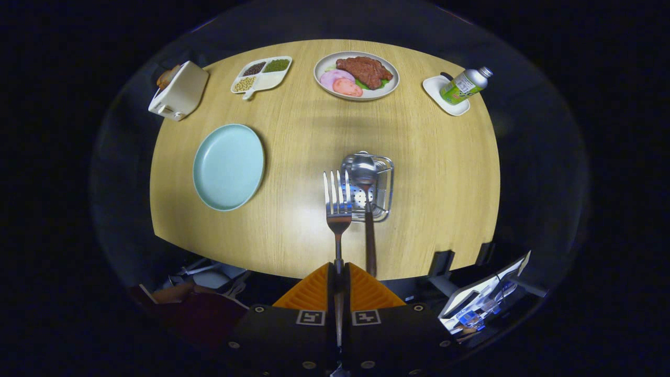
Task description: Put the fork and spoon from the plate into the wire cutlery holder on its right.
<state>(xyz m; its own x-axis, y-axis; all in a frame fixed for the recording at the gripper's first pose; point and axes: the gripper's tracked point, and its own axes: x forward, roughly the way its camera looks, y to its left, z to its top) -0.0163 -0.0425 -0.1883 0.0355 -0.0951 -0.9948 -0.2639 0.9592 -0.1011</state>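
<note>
Pale blue round ceramic plate (229, 166) sits empty toward the tabletop's left edge. Gripper (338, 269) is clenched on the handle of a polished steel fork (337, 201), tines pointing straight ahead. Just right of the tines, near the tabletop's front edge, stands the square silver wire cutlery holder (384, 180), a dark-handled steel spoon (366, 199) already standing in it; the fork needs a short shift right.

high fisheye view over table (419, 157)
</note>
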